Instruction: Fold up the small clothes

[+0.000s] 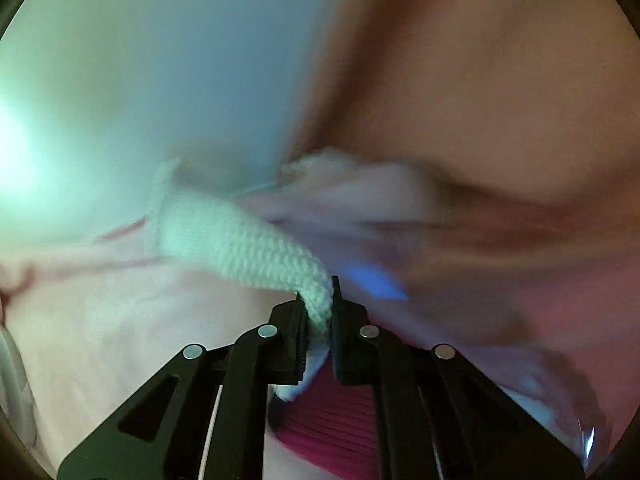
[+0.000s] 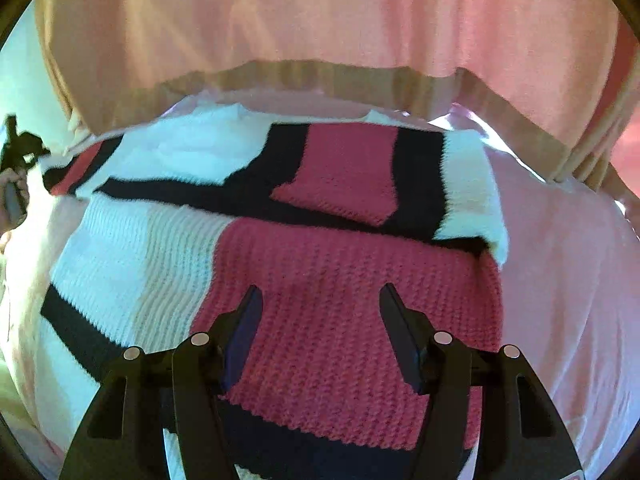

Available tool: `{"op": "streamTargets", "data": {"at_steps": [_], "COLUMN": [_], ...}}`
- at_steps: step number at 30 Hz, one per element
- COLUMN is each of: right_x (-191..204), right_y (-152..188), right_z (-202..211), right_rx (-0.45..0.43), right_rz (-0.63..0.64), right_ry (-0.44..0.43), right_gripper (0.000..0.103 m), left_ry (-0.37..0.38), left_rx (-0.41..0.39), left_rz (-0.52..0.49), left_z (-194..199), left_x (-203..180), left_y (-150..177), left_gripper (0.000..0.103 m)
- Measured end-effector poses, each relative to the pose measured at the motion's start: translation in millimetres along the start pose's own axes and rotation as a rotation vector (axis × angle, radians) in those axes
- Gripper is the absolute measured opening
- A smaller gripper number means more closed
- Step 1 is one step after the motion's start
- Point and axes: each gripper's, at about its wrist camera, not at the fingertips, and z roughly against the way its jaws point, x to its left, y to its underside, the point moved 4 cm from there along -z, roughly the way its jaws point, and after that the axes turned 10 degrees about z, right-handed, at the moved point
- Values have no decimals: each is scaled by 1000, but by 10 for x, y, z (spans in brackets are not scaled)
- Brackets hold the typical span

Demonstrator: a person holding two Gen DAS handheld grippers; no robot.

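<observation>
Left tool (image 1: 318,312) pinches the knit sweater's (image 2: 340,300) white corner; right tool (image 2: 320,320) hangs wide above it (thin bite): a tug could slip it free.

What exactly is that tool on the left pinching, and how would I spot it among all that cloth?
Start with the pink sheet covering the bed, then find the knitted sweater spread on it, blocked in red, black and white. The left gripper is shut on a white knitted end of that sweater, pulled up into a narrow strip. Unlike the smooth sheet around it, it shows chunky, ribbed stitches.
</observation>
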Motion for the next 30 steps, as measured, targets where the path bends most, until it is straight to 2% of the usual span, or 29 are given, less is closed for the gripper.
{"op": "streamTargets", "data": {"at_steps": [2, 5, 8, 10, 12, 13, 14, 15, 17, 19, 21, 23, 24, 26, 29, 30], "right_x": [-100, -256, -454, -572, -681, -728, -772, -829, -889, -926, -950, -925, -887, -738, -526, -426], "right_y": [-28, -53, -60, -59, -60, -67, -70, -80, -104, -102, -99, -128, -159, -289, -515, -647], "right_z": [44, 79, 70, 44, 36, 24, 16, 10, 4, 1, -36, -78, -97, -152, -268, -329], "right_rx": [-12, -16, 1, 21, 26, 31, 36, 39, 41, 35, 36, 30, 28, 17, 1, -1], "right_rz": [-21, -42, -90, -119, -146, -147, -148, -146, -128, -122, -136, -158, -179, -184, -169, -162], "right_ry": [8, 33, 30, 21, 15, 16, 27, 44, 57, 53, 27, -31, -71, -132, -147, -141], "right_gripper": [60, 60, 61, 63, 63, 63, 63, 63, 63, 63, 63, 63, 64, 64, 64, 64], "left_ry": [123, 342, 450, 469, 439, 412, 358, 324, 293, 286, 305, 302, 290, 267, 232, 198], "left_rx": [-13, 41, 139, 235, 330, 366, 418, 449, 488, 511, 478, 418, 396, 380, 392, 387], "left_rz": [-99, -252, -370, -435, -479, -497, -511, -509, -465, -430, -358, -291, -257, -176, -63, -35], "left_z": [414, 1086, 1394, 1424, 1308, 1192, 1078, 1039, 964, 1008, 1052, 1087, 1077, 929, 750, 627], "left_x": [-632, -1687, -2344, -2669, -2831, -2845, -2796, -2677, -2461, -2183, -2052, -1892, -1845, -1791, -1505, -1418], "left_y": [183, 795, 1506, 2139, 2796, 3013, 3297, 3415, 3538, 3399, 3392, 3111, 3000, 2795, 2538, 2463], "left_gripper": [7, 8, 9, 12, 17, 27, 46, 52, 56, 59, 63, 78, 82, 83, 83, 83]}}
